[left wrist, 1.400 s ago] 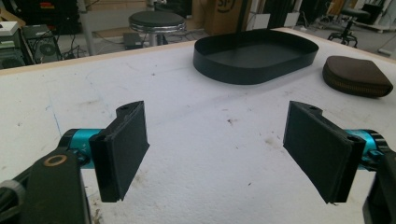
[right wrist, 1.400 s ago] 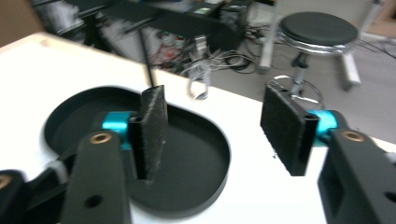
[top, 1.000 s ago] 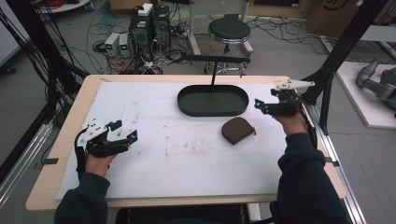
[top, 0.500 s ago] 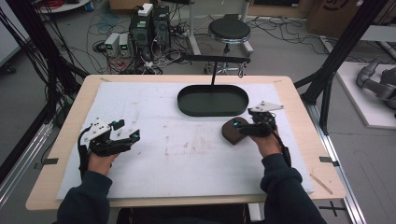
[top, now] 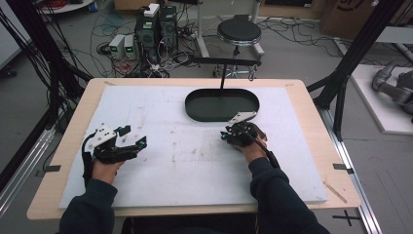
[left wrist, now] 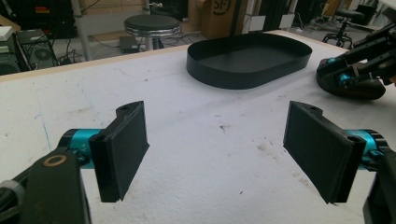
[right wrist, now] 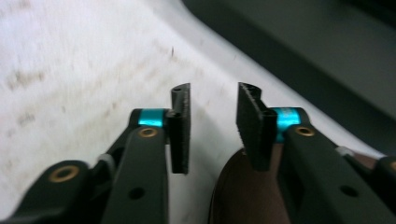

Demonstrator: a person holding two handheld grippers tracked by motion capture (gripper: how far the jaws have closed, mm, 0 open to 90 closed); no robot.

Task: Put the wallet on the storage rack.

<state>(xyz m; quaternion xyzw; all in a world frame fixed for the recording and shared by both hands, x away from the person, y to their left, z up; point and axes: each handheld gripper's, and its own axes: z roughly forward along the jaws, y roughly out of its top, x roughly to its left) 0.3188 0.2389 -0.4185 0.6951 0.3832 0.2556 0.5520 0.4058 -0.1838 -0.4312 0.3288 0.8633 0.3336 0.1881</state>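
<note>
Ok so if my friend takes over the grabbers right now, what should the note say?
Left gripper: open wide, nothing between its jaws, low over the white table on the left side.
Right gripper: down at the brown pouch. Its jaws have just been closing, but a gap remains and the pads do not visibly press on the pouch.
Things: the pouch lies on the table just in front of the black oval tray, which holds nothing.
Done: the reach to the pouch.
Left: grip it and lift it; it probably goes into the tray.

Partial letters "SF" on a cardboard box (left wrist: pixel 227 10) behind the table.
</note>
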